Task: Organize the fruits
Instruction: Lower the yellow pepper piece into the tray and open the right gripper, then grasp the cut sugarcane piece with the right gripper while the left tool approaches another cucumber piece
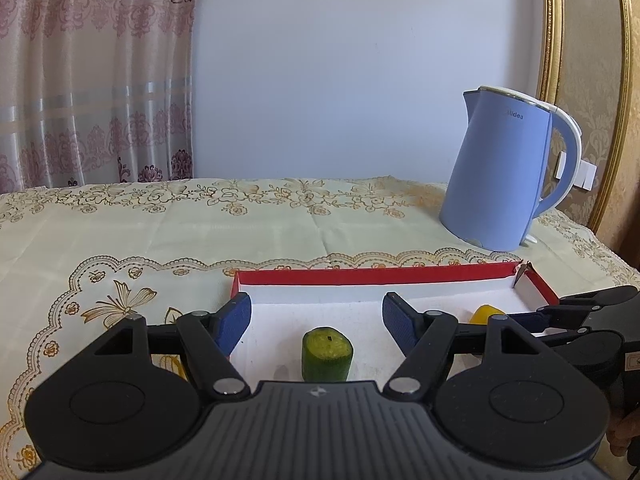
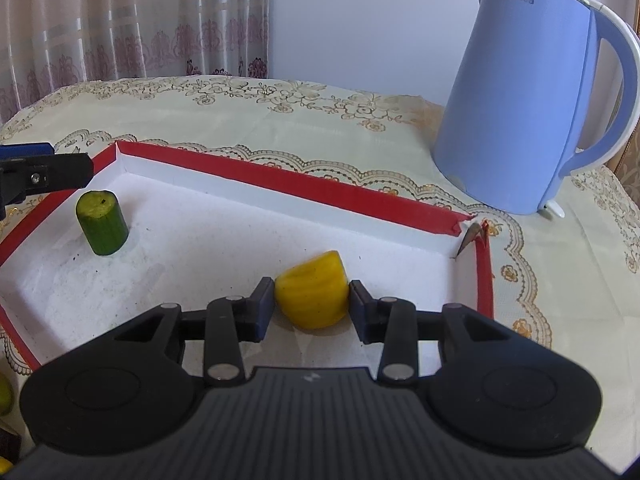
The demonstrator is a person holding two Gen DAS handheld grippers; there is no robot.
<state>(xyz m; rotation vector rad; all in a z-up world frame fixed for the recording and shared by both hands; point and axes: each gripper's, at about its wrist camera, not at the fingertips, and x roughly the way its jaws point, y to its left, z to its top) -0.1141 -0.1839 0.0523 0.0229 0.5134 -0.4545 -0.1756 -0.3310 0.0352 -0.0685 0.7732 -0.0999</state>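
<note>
A green cucumber chunk stands upright on the white floor of a red-rimmed tray. My left gripper is open above it, with a blue pad on each side. The chunk also shows in the right wrist view, at the tray's left end. My right gripper is closed against a yellow fruit piece that rests on the tray floor near the right end. The yellow piece shows in the left wrist view, partly hidden behind my fingers.
A blue electric kettle stands on the embroidered tablecloth behind the tray's right corner, also in the left wrist view. The tray's far right corner is torn. Curtain and wall lie behind the table. Yellow-green fruit edges show at lower left.
</note>
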